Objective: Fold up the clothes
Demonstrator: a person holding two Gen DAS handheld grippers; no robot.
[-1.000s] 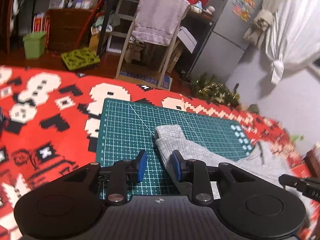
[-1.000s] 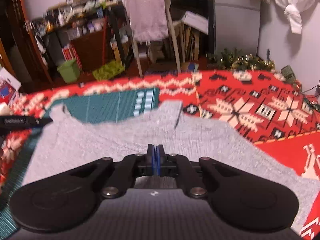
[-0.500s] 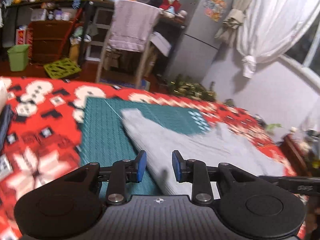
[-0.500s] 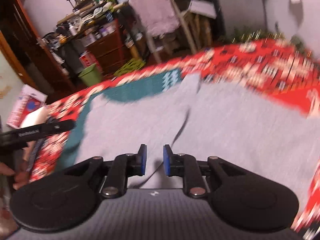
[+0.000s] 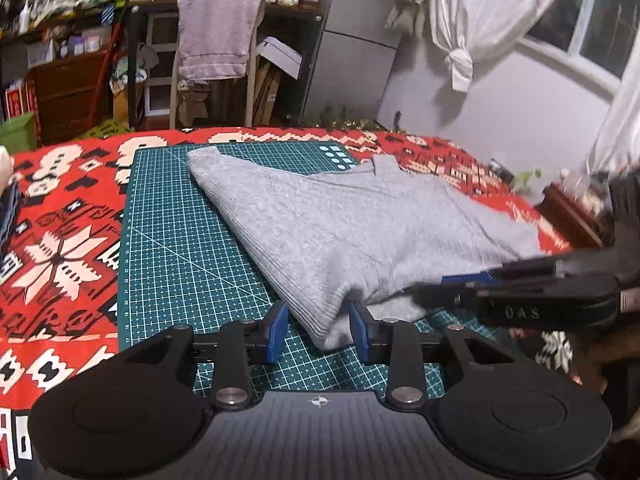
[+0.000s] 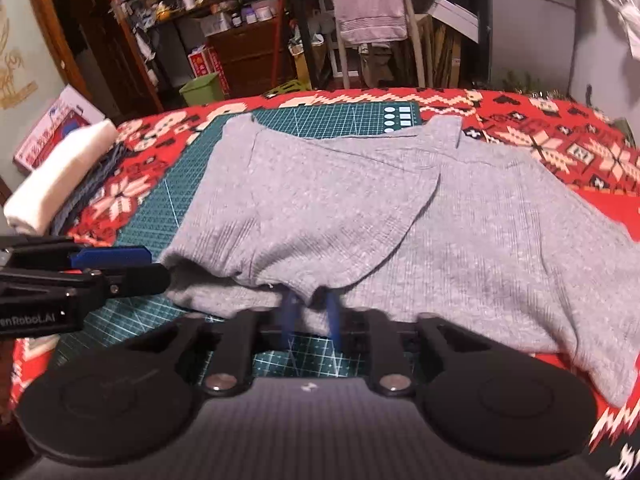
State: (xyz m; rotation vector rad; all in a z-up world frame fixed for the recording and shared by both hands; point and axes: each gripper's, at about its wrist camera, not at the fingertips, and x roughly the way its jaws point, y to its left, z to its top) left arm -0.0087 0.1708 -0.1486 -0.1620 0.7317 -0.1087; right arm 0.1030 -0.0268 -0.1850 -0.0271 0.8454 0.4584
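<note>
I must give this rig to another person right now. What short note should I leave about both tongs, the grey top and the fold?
Left tongs: open, straddling the near corner of the grey top, not clamped.
Right tongs: open at the near hem, blurred; cloth sits between the fingers.
Top: lies partly on the green mat, the rest on the red blanket. One side is folded over the middle.
Done: first fold.
Left: probably grip the near edge with both tongs and fold it away from you, then smooth it.
</note>
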